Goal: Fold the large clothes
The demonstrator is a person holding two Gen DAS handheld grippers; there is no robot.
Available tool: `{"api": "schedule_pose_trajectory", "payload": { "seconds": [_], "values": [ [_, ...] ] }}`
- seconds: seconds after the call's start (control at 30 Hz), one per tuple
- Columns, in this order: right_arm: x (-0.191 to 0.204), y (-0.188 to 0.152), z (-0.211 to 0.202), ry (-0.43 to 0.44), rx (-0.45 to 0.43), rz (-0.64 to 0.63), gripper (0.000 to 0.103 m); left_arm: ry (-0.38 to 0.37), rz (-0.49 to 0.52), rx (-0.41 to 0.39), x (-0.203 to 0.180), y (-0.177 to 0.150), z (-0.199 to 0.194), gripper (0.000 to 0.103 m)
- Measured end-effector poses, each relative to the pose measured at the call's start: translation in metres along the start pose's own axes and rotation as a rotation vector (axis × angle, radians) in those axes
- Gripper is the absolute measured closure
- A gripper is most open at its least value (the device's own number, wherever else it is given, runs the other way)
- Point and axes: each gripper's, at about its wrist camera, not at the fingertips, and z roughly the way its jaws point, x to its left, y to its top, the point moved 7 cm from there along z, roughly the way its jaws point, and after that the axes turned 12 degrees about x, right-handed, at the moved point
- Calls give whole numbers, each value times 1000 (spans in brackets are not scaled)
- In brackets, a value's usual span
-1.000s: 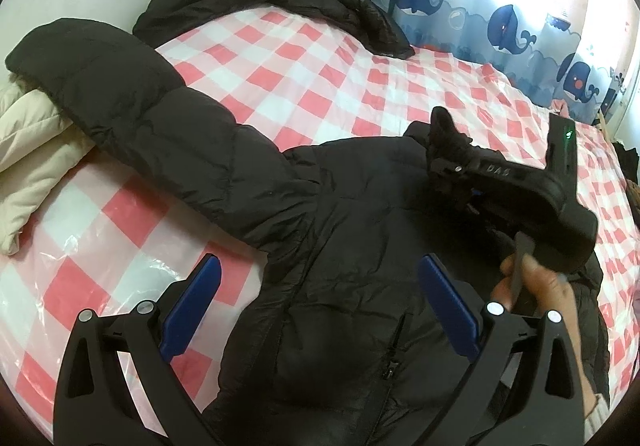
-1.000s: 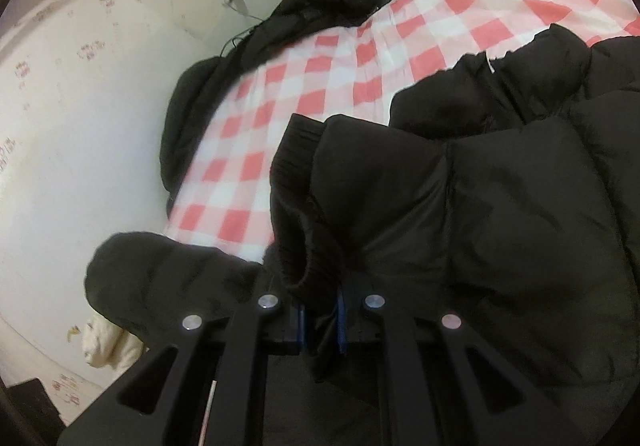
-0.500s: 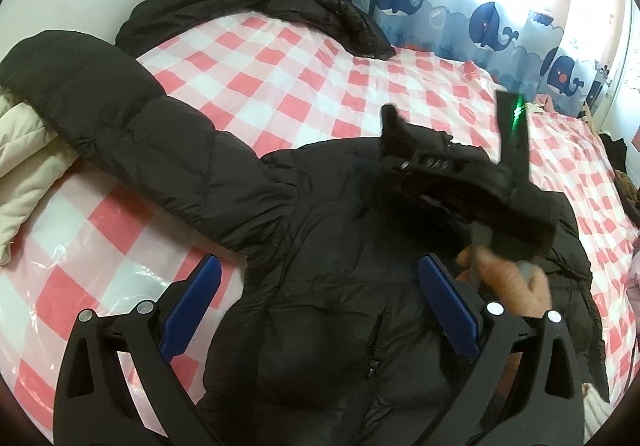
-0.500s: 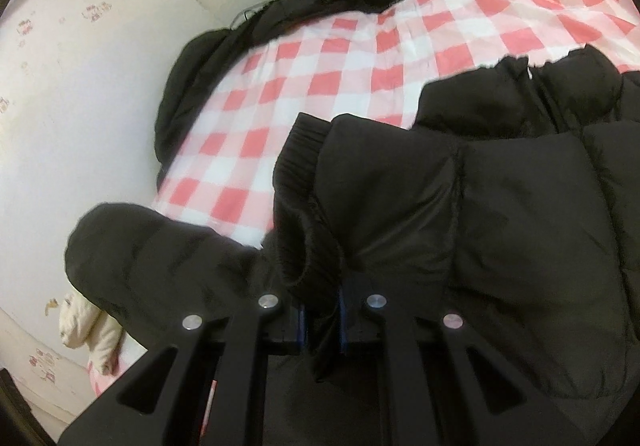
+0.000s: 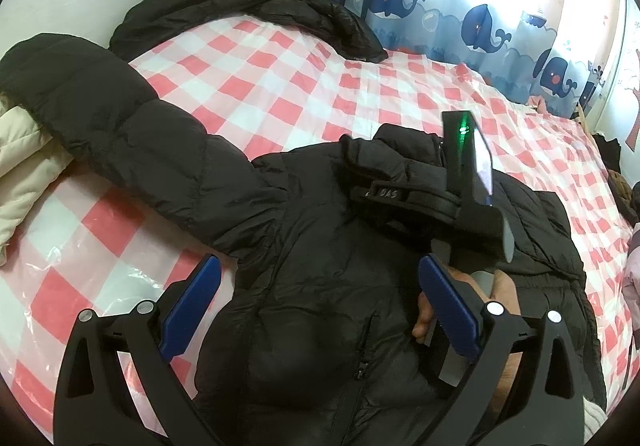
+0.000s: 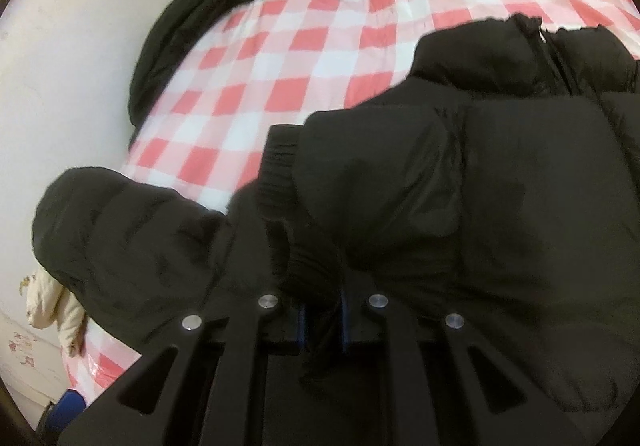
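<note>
A black puffer jacket point(image 5: 320, 246) lies front up on the pink checked bed sheet point(image 5: 280, 86). One sleeve point(image 5: 120, 118) stretches to the upper left. My left gripper point(image 5: 320, 306) hovers open above the jacket's body, its blue pads empty. My right gripper point(image 6: 323, 322) pinches the other sleeve's ribbed cuff point(image 6: 280, 174), and that sleeve point(image 6: 440, 186) lies folded over the chest. Its jaws are opening slightly, with the cuff still between the pads. In the left wrist view the right gripper point(image 5: 420, 198) shows over the jacket's chest, with a hand point(image 5: 500, 286) behind it.
A second black jacket point(image 5: 248, 10) lies at the bed's far end against the wall. A cream garment point(image 5: 20, 166) sits at the left edge. A whale-print curtain point(image 5: 440, 6) hangs behind the bed. Bare checked sheet shows between the two jackets.
My right gripper has carried the sleeve cuff leftward and lower across the jacket's chest. The left gripper has stayed open and nearly still.
</note>
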Motion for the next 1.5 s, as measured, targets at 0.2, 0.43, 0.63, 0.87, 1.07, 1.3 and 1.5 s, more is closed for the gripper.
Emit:
{"api": "schedule_pose_trajectory", "payload": {
  "seconds": [0.2,0.43,0.63,0.87,1.07,1.3,1.5],
  "values": [
    [14,-3,17,-55,56,-81,35,-4,-1,2,-1,0,1,8],
    [39,-12,20,-133,118,-212,9,-7,-3,2,-1,0,1,8],
    [19,-3,-94,-32,-134,-129,9,-15,10,0,-12,-4,1,8],
    [-119,-7,-221,-278,-326,94,7,33,85,-68,-38,10,-8,8],
    [-222,-26,-255,-300,-361,313,7,61,203,-118,-98,76,11,8],
    [-279,-54,-227,-252,-305,412,7,200,285,27,-127,104,145,8],
    [-289,-62,-216,-282,-235,407,7,193,245,137,-97,68,193,8]
  ]
}}
